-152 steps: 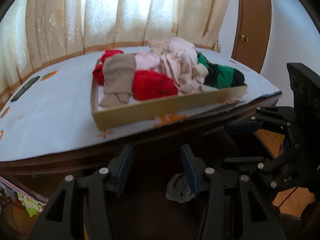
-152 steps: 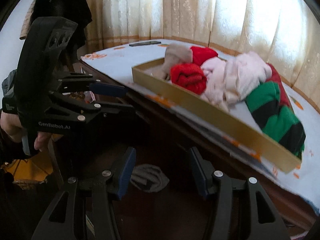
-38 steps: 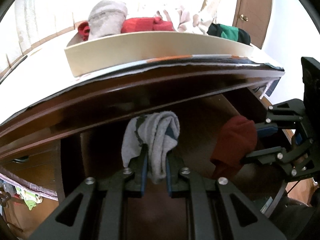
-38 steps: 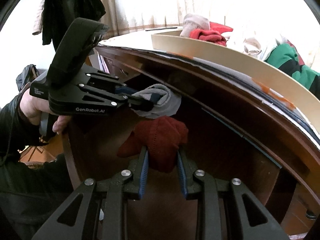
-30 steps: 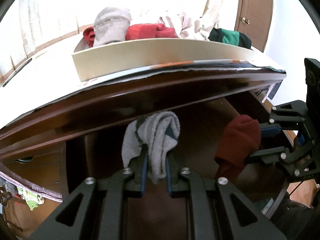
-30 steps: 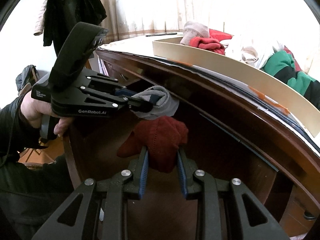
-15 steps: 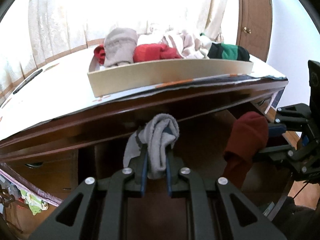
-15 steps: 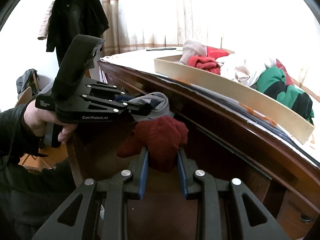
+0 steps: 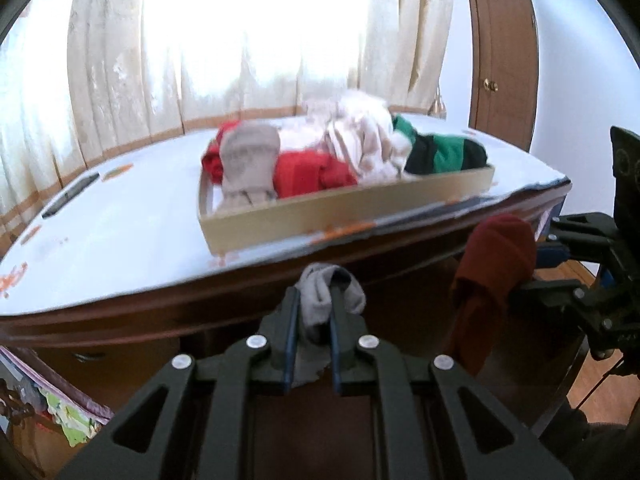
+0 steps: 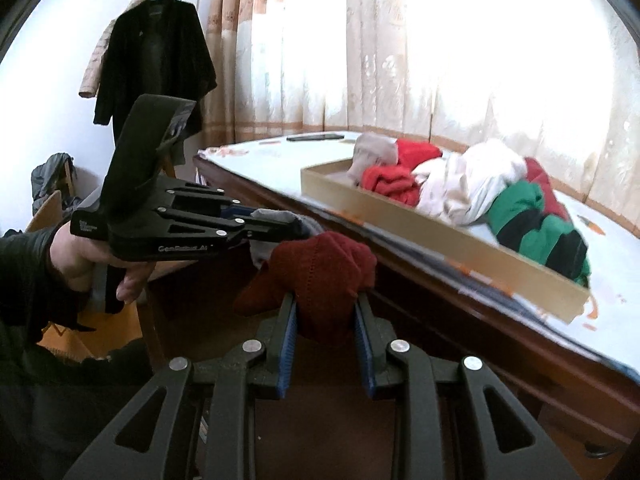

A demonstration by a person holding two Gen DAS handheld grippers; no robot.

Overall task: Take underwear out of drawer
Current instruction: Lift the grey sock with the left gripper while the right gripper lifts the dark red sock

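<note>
My left gripper (image 9: 313, 300) is shut on a grey piece of underwear (image 9: 326, 288), held up in front of the table's wooden edge. My right gripper (image 10: 325, 308) is shut on a dark red piece of underwear (image 10: 326, 270), also raised. In the left wrist view the dark red piece (image 9: 496, 256) hangs from the right gripper (image 9: 532, 270) at the right. In the right wrist view the left gripper (image 10: 298, 227) with the grey piece (image 10: 310, 224) is just left of and behind the red one. The drawer itself is dark and hidden below.
A shallow cardboard tray (image 9: 344, 212) on the white-covered table (image 9: 120, 240) holds a pile of red, beige, pink and green-black clothes (image 9: 312, 160). A dark remote (image 9: 70, 194) lies far left on the table. Curtains are behind, a door (image 9: 502, 52) is at right, and a black coat (image 10: 154, 60) hangs at left.
Both grippers have risen with their pieces of underwear from under the table's edge to table-top height. The tray's contents now show from above.
</note>
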